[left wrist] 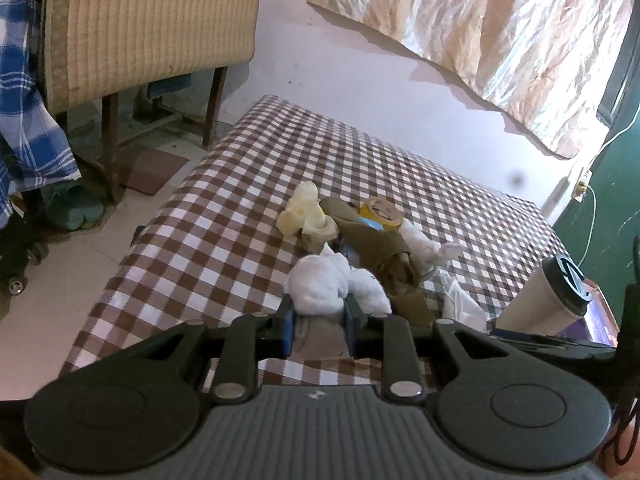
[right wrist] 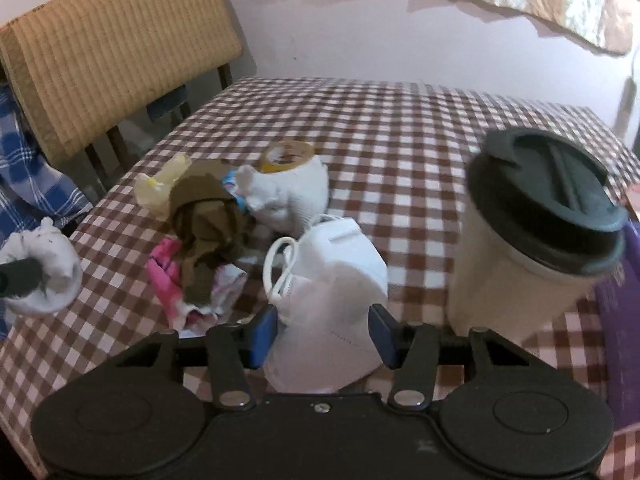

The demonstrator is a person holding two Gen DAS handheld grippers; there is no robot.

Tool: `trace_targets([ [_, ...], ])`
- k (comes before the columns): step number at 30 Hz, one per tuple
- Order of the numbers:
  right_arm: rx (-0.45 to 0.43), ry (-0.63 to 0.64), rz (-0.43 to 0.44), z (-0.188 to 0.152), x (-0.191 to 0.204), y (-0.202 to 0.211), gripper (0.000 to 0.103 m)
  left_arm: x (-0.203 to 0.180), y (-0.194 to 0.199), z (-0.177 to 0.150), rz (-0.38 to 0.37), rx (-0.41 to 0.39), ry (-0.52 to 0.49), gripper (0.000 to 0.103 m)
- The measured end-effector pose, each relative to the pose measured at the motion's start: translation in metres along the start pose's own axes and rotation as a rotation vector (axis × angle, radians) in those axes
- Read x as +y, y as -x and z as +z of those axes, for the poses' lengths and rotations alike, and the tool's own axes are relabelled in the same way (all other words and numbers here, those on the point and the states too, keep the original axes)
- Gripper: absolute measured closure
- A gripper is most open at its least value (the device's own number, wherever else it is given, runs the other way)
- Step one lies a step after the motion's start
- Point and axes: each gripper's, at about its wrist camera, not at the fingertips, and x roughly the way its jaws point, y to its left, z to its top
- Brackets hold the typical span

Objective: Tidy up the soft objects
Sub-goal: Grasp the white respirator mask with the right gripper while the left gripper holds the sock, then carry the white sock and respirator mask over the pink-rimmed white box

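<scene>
Left wrist view: left gripper (left wrist: 319,314) closed on a bunched white cotton sock (left wrist: 320,286), blue pads pressed into both sides of the bundle, held above the brown-and-white checked tablecloth (left wrist: 224,208). Beyond it, a loose heap: crumpled olive-brown cloth (left wrist: 376,240), pale yellow rubber glove (left wrist: 304,216), roll of yellow tape (left wrist: 380,210), another white sock-like bundle (left wrist: 424,242). Off to the right, a beige paper cup with a black lid (left wrist: 548,292).

Right wrist view: right gripper (right wrist: 323,334) part open, fingers straddling a white folded face mask with elastic loops (right wrist: 332,280); left pad touching or nearly so, right pad seemingly just clear, so no firm hold yet by the look of it. Mask resting on the cloth just in front of the heap, with a pink patterned fabric (right wrist: 168,276) beside it. Beige cup close on the right.

Risks from here: likely slipping of the stiff, domed mask out of a shallow pinch; possible snagging of an ear loop on the olive cloth, dragging the heap; knocking the tall cup over with a wide sweep to the right.
</scene>
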Motion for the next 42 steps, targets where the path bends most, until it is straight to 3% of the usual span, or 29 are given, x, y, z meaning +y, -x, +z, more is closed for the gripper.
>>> trace_targets([
  [1,0.0,-0.014,0.009,0.001,-0.003,0.0,0.027,-0.001,-0.001,-0.001,-0.007,0.004,0.0,0.077],
  [6,-0.002,-0.041,0.061,0.009,-0.002,-0.014,0.019,-0.006,-0.002,-0.002,-0.01,0.007,-0.014,0.077],
  [11,0.029,-0.005,0.008,0.017,0.013,-0.038,0.012,-0.013,-0.005,-0.001,-0.013,0.009,-0.025,0.077],
  [12,0.033,-0.001,0.007,0.017,0.013,-0.041,0.015,-0.014,-0.005,-0.001,-0.015,0.009,-0.028,0.077],
  [13,0.028,-0.002,0.001,0.016,0.011,-0.042,0.028,-0.016,-0.006,-0.001,-0.017,0.009,-0.034,0.077],
  [14,0.022,-0.007,-0.007,0.015,0.008,-0.041,0.034,-0.017,-0.006,-0.001,-0.018,0.009,-0.038,0.077],
  [18,-0.022,-0.02,0.012,0.014,-0.002,-0.021,0.048,-0.023,-0.008,0.002,-0.023,0.004,-0.052,0.077],
  [29,-0.17,0.026,0.071,0.032,-0.007,0.056,0.048,-0.041,-0.009,0.02,-0.02,-0.027,-0.1,0.077],
  [42,-0.251,0.057,0.07,0.051,-0.011,0.094,0.048,-0.071,-0.006,0.036,-0.018,-0.049,-0.155,0.077],
])
